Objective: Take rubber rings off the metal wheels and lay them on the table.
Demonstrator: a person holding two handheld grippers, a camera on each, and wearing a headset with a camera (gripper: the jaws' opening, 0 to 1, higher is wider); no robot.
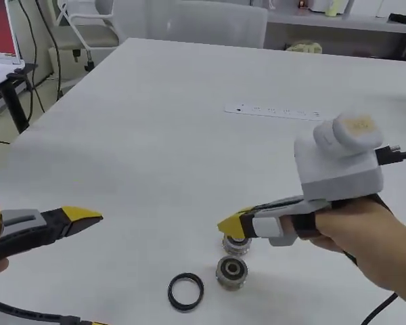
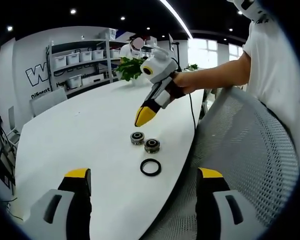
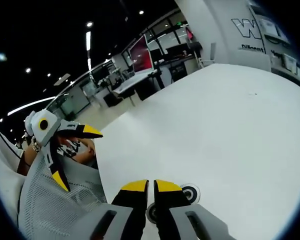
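— Yellow tips on the right gripper (image 1: 229, 225) were pressed together with nothing between them, and they pointed toward 9 o'clock across the head view.
— And the wheels from there?
— The far wheel (image 1: 236, 244) sat just under the tips, at about 5 o'clock. I couldn't tell whether they touched it. The near wheel (image 1: 231, 271) was just beside it, at 6 o'clock. In the right gripper view one wheel was half hidden behind the jaws, and the other lay just off the tips at 3 o'clock.
— Any ring already off?
— One black rubber ring (image 1: 186, 291) lay flat on the white table (image 1: 155, 135). It was at 7 o'clock from the tips, close to the near wheel but apart from it.
— The other hand?
— The left gripper (image 1: 84, 217) hung out at 9 o'clock, well apart from all of it. In its own view the jaws were spread wide and empty. So the right one was plainly the nearer.
— Any long axis to worry about?
— None, I'd say. Both wheels stood on a flat face, bore up, so an approach from any side looked alike. My guess was that the closed jaws would have to part first, then come down at the far wheel's rim. Which wheel wore rubber was too small to tell.
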